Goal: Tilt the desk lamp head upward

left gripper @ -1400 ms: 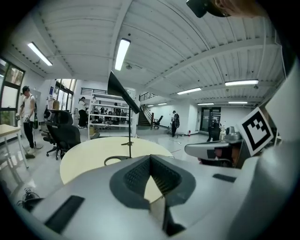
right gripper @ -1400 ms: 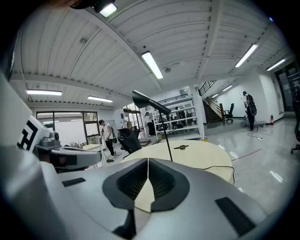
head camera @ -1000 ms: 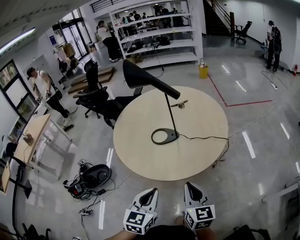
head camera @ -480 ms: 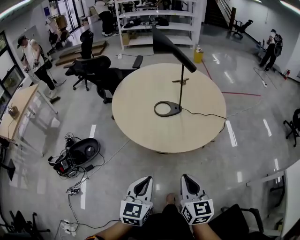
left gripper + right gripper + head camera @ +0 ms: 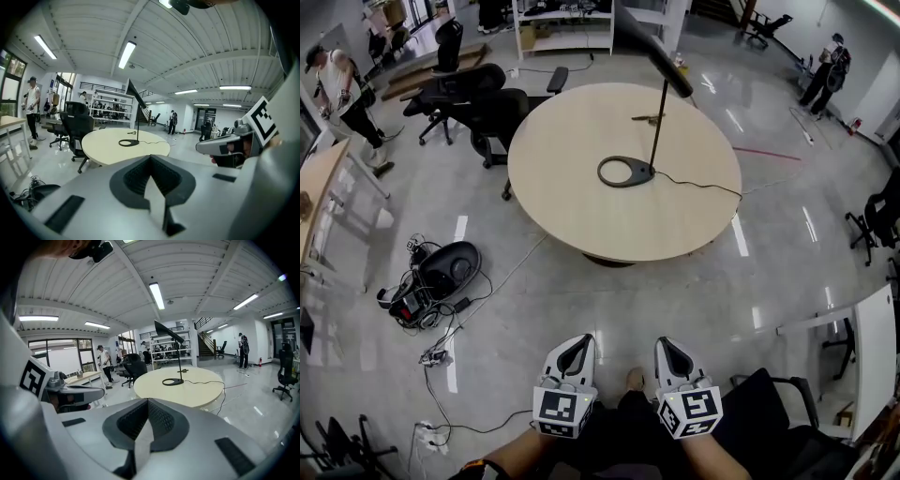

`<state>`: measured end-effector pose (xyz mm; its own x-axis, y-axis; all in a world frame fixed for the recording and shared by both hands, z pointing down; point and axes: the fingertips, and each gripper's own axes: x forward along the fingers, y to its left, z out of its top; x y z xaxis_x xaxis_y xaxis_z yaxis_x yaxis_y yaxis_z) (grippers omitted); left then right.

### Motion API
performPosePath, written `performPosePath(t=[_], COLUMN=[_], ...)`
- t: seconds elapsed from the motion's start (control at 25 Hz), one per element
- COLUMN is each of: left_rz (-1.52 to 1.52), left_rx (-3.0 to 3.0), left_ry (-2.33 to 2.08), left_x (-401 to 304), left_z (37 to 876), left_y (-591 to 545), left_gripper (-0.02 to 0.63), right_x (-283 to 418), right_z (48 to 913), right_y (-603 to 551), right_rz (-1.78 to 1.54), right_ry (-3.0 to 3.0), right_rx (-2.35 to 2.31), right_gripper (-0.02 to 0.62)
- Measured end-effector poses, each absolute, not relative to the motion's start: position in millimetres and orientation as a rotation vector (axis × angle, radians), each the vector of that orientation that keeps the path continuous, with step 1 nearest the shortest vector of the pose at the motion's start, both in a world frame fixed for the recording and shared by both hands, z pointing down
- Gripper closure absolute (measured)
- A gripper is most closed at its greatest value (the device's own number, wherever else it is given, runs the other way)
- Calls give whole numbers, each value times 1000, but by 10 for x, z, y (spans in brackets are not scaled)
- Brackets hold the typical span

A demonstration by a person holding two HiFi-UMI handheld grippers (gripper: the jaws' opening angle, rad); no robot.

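A black desk lamp [image 5: 653,112] stands on a round beige table [image 5: 581,216], its ring base [image 5: 625,172] near the middle and its long cone head [image 5: 649,42] slanting down to the right. The same lamp [image 5: 135,112] appears far off in the left gripper view, and the lamp [image 5: 176,352] also in the right gripper view. My left gripper [image 5: 576,347] and right gripper [image 5: 668,347] hang side by side close to my body, well short of the table. Both have their jaws shut with nothing between them.
A black cord [image 5: 703,186] runs from the lamp base off the table's right edge. Black office chairs [image 5: 478,108] stand at the table's far left. A black device with cables [image 5: 431,281] lies on the floor to the left. People [image 5: 342,84] stand at the room's edges.
The view has pulled back and tipped down: the table and lamp now sit farther up the frame, and more floor shows before the grippers. Both grippers stay shut and side by side.
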<state>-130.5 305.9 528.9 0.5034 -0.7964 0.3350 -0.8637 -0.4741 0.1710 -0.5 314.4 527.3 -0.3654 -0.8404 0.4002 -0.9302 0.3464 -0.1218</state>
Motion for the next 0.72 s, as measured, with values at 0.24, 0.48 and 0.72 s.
performPosePath(t=[0.24,0.48,0.72], left_rz=[306,278,270], left_rx=[2456,2460,2496], left_ry=[-1419,-1440,-1479], left_x=[-1269,-1077,-909], left_z=[5201,5086,4912], left_y=[3019,2996,2945], left_gripper=[560,560,560], right_x=[-50,137,341], right_z=[5213,5059,4889], right_y=[3060,2960,2890], right_rz=[473,416,378], right_ry=[-2389,-2415,-2448], right_rx=[1577,1624,1656], right_gripper=[580,581,581])
